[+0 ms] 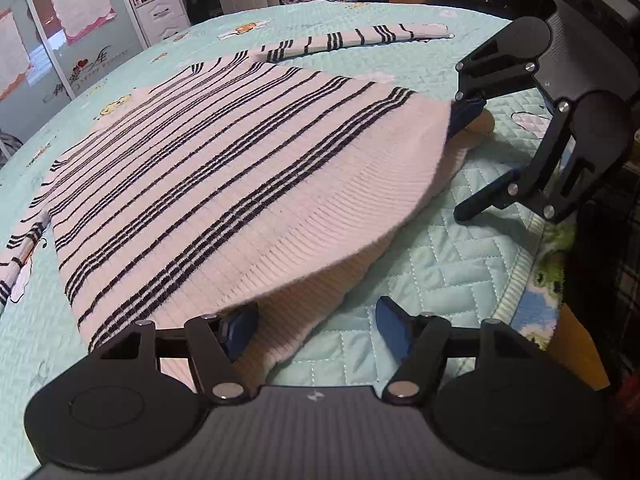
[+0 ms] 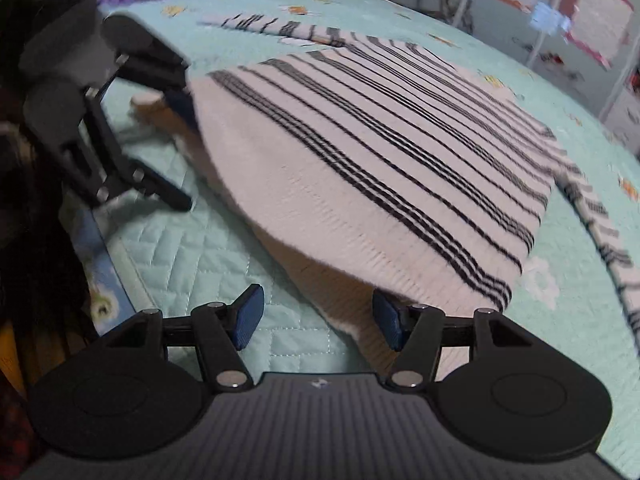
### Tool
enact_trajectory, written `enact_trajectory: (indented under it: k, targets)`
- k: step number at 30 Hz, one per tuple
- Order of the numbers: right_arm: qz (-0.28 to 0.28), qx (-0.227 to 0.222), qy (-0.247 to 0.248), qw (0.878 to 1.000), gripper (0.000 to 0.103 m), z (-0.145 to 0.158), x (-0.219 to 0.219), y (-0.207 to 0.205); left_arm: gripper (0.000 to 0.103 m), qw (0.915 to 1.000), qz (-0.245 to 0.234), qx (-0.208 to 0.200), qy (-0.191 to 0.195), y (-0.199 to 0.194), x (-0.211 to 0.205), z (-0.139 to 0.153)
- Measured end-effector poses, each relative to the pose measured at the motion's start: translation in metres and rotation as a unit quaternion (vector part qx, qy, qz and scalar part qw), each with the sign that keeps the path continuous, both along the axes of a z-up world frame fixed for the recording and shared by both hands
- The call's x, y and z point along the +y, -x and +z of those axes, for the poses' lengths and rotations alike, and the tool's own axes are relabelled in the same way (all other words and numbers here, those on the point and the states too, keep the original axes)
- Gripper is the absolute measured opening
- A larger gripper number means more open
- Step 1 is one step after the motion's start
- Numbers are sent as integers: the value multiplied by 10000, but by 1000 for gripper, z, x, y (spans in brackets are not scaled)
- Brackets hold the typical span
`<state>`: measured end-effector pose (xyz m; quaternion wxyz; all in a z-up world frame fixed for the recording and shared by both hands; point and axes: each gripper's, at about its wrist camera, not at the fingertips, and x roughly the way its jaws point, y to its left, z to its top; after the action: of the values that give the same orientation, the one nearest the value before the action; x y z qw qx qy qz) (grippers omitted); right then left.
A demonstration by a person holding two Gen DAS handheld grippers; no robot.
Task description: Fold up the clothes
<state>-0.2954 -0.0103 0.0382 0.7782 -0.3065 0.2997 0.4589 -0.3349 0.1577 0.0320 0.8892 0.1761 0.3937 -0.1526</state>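
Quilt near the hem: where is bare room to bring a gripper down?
Free: the quilt between the sweater hem and the bed's near edge, bordered by the left gripper and right gripper. Also the far quilt strip beyond the outstretched sleeve. Crowded: the middle, covered by the sweater, and the lifted hem corners by each gripper's fingers.

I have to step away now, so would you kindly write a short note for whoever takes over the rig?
Left claw: open, low at the sweater's near hem corner; hem draped over one pad, nothing gripped.
Right claw: open at the other hem corner, hem lying over one pad.
Sweater: striped, spread on the teal quilt, both sleeves out to the sides, hem edge raised off the quilt.
Done: garment laid out.
Left: grip both hem corners, fold sleeves in, fold the body over.
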Motion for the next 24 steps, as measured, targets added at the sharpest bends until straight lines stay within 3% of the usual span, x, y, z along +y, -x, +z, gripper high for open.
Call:
enact_trajectory:
  k: [4, 7, 12, 15, 19, 22, 24]
  targets:
    - [190, -472, 178, 9985, 61, -6, 8, 6, 72, 9998, 50, -149, -152, -1, -6, -1]
    - [259, -914, 247, 9952, 61, -10, 17, 13, 64, 9990, 66, -300, -311, 2, -15, -1]
    - [364, -1891, 417, 9804, 58, -18, 28, 32, 62, 9971, 91, -508, -563, 5, -25, -1]
    - [321, -2354, 513, 9700, 49, -21, 33, 37, 62, 9963, 123, -590, -615, 5, -26, -1]
    - [402, -2437, 542, 9675, 42, -21, 36, 40, 56, 9951, 166, -697, -679, 4, -28, -1]
    - [482, -2434, 610, 9668, 31, -23, 34, 43, 45, 9945, 103, -751, -728, 10, -32, -4]
    - [463, -2417, 637, 9672, 27, -24, 34, 42, 43, 9937, 57, -787, -797, 12, -35, -4]
